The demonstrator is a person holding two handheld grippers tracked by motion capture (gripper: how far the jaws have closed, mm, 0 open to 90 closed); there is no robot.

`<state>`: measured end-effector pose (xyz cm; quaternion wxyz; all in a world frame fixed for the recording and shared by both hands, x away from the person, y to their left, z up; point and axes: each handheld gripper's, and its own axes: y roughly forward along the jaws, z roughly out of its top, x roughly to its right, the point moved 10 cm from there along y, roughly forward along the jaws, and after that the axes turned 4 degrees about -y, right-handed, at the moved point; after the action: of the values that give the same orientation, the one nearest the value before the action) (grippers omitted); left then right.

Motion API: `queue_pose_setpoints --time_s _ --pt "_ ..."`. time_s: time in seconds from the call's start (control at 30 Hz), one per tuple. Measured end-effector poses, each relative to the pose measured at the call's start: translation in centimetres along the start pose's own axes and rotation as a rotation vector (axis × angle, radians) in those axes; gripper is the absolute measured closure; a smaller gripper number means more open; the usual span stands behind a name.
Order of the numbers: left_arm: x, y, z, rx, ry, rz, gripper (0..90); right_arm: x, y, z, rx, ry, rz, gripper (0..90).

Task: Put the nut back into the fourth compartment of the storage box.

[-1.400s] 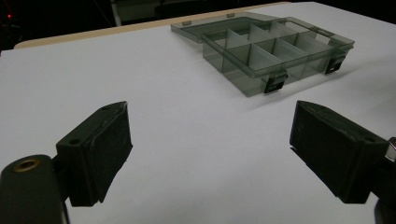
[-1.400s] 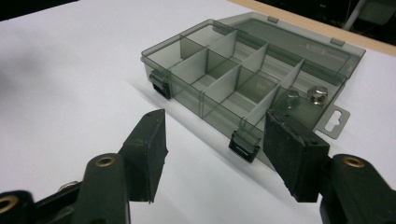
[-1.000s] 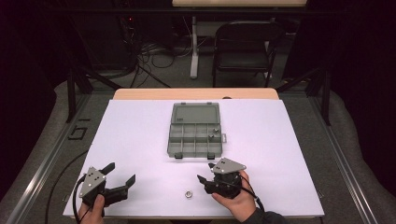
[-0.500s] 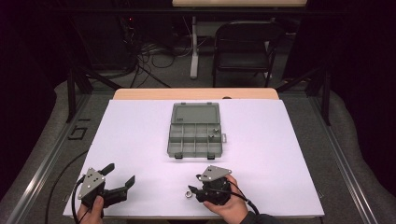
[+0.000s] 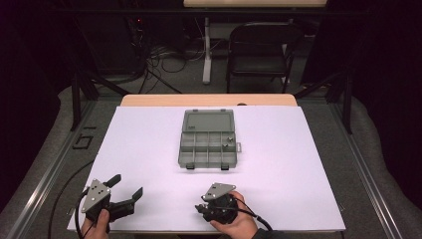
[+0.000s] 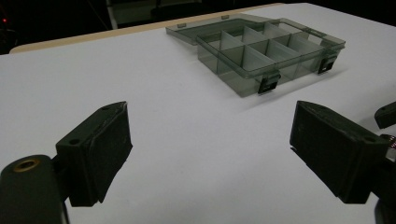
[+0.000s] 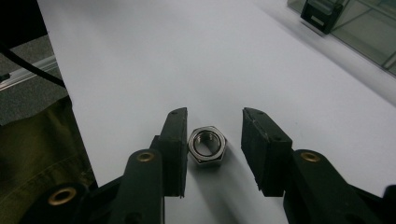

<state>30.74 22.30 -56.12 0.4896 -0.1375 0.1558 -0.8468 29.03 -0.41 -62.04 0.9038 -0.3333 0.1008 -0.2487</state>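
Right, steel hex nut (image 7: 207,145) lies flat between right gripper (image 7: 212,140)'s part-open jaws, ungripped; small, rigid, slick, so pinch opposite flats. Left gripper (image 6: 210,144) wide open, empty.

Bare white desk (image 5: 298,164) surrounds the open grey compartmented plastic box (image 5: 206,138), the lone obstacle mid-desk, well apart from both grippers.

High view looks down from above the tabletop (image 5: 149,144); both gripper views skim it low — all share the compartment box (image 5: 206,144).
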Motion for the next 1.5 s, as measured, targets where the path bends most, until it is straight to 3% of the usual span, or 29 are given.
queue_pose_setpoints --time_s 0.47,0.57,0.63,1.0,1.23,1.5 --pt "-0.1 -0.1 0.0 0.001 -0.002 0.005 12.6 -0.5 0.9 -0.5 -0.041 -0.020 0.014 67.6" --pt "-0.2 -0.1 0.0 0.004 0.000 0.009 12.5 -0.5 1.1 -0.4 -0.021 -0.020 0.006 69.1" --pt "-0.2 -0.2 0.0 0.003 0.001 0.011 12.5 -0.6 0.9 -0.5 -0.040 -0.026 0.010 70.0" --pt "-0.1 -0.2 0.0 0.001 -0.004 0.010 12.5 -0.5 0.8 -0.3 -0.033 -0.032 0.028 70.4" --pt "-0.1 -0.2 0.0 0.001 -0.004 0.012 12.4 -0.3 0.3 0.0 -0.021 -0.024 0.028 70.4" --pt "-0.2 -0.1 -0.1 0.001 -0.015 0.014 12.5 0.7 -1.4 1.4 0.020 -0.009 0.018 70.4"
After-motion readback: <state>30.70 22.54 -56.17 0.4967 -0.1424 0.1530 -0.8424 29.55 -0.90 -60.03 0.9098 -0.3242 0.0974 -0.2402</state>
